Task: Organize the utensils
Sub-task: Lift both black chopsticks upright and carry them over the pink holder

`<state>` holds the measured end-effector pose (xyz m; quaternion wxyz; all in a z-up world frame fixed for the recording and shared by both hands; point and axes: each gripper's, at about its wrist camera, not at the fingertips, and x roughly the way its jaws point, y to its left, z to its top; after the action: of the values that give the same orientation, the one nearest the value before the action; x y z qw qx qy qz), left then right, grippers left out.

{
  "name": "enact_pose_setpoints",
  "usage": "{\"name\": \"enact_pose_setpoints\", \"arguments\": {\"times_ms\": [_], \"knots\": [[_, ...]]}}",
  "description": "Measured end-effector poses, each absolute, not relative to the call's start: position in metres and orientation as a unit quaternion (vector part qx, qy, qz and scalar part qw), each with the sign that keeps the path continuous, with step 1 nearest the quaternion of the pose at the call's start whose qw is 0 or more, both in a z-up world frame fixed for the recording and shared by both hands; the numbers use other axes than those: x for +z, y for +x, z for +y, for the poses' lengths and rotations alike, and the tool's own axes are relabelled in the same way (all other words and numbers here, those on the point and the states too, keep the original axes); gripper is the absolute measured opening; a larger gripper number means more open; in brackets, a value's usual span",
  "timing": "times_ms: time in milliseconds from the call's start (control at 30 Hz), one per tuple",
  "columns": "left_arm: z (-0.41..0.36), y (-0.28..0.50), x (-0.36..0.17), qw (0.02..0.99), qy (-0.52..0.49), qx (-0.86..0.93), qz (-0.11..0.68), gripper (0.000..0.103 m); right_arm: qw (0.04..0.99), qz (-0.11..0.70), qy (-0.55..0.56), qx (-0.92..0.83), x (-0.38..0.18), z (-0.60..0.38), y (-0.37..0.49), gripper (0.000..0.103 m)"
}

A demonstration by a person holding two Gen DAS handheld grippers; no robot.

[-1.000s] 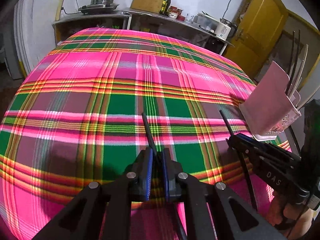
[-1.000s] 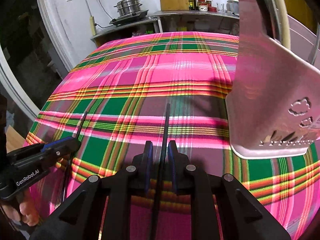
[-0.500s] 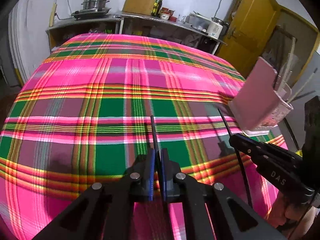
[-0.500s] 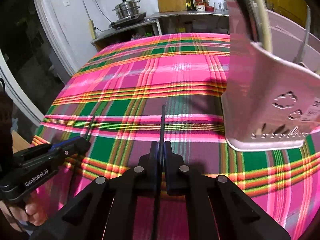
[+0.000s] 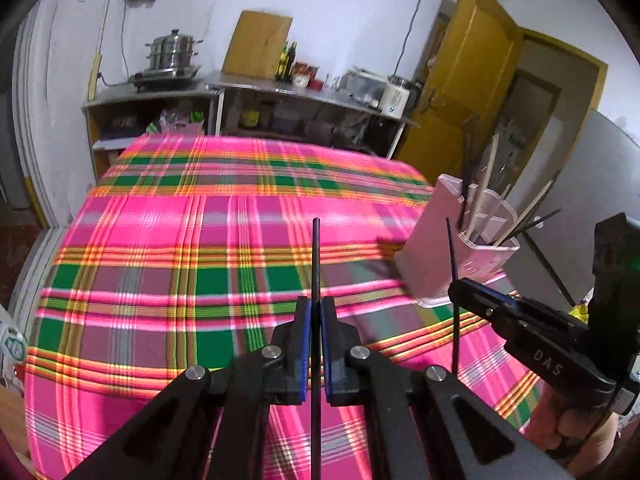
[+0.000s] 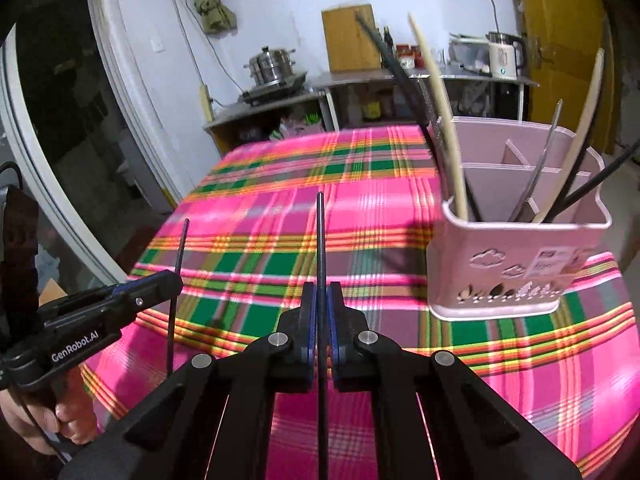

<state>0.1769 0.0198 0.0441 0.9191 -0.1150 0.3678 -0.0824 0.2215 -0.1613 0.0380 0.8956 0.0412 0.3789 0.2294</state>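
My left gripper [image 5: 314, 312] is shut on a black chopstick [image 5: 315, 256] that points forward and up, above the plaid tablecloth [image 5: 200, 240]. My right gripper [image 6: 321, 300] is shut on a second black chopstick [image 6: 320, 240], also lifted. A pink divided utensil holder [image 6: 512, 276] stands to the right of it, with several chopsticks and utensils inside. The holder also shows in the left wrist view [image 5: 452, 256], with my right gripper [image 5: 460, 288] just in front of it. My left gripper [image 6: 176, 280] shows at the left of the right wrist view.
A counter [image 5: 280, 88] at the back wall holds a steel steamer pot [image 5: 174, 54], a cutting board, bottles and a kettle [image 6: 502, 56]. A yellow door [image 5: 472, 80] is at the right. The table edge drops off at the left.
Both grippers have lifted and tilted up with their chopsticks. The holder's open top has come into sight in the right wrist view.
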Motion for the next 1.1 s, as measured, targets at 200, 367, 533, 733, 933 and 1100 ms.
{"name": "enact_pose_setpoints", "arguments": {"times_ms": [200, 367, 533, 733, 933, 1100], "knots": [[0.013, 0.166, 0.071, 0.927, -0.111, -0.099, 0.344, 0.004, 0.906, 0.352, 0.045, 0.230, 0.064, -0.171, 0.203, 0.006], [0.006, 0.159, 0.087, 0.931, -0.108, -0.111, 0.331, 0.004, 0.913, 0.335, 0.047, 0.230, 0.081, -0.177, 0.191, 0.005], [0.001, 0.154, 0.097, 0.933, -0.106, -0.118, 0.324, 0.004, 0.918, 0.323, 0.050, 0.226, 0.091, -0.183, 0.185, 0.005], [-0.004, 0.151, 0.101, 0.931, -0.106, -0.128, 0.325, 0.004, 0.920, 0.317, 0.051, 0.223, 0.099, -0.189, 0.179, 0.006], [-0.006, 0.151, 0.103, 0.928, -0.109, -0.138, 0.328, 0.004, 0.922, 0.313, 0.051, 0.220, 0.103, -0.193, 0.174, 0.006], [-0.010, 0.154, 0.107, 0.926, -0.109, -0.146, 0.330, 0.004, 0.925, 0.308, 0.050, 0.216, 0.107, -0.198, 0.170, 0.005]]}}
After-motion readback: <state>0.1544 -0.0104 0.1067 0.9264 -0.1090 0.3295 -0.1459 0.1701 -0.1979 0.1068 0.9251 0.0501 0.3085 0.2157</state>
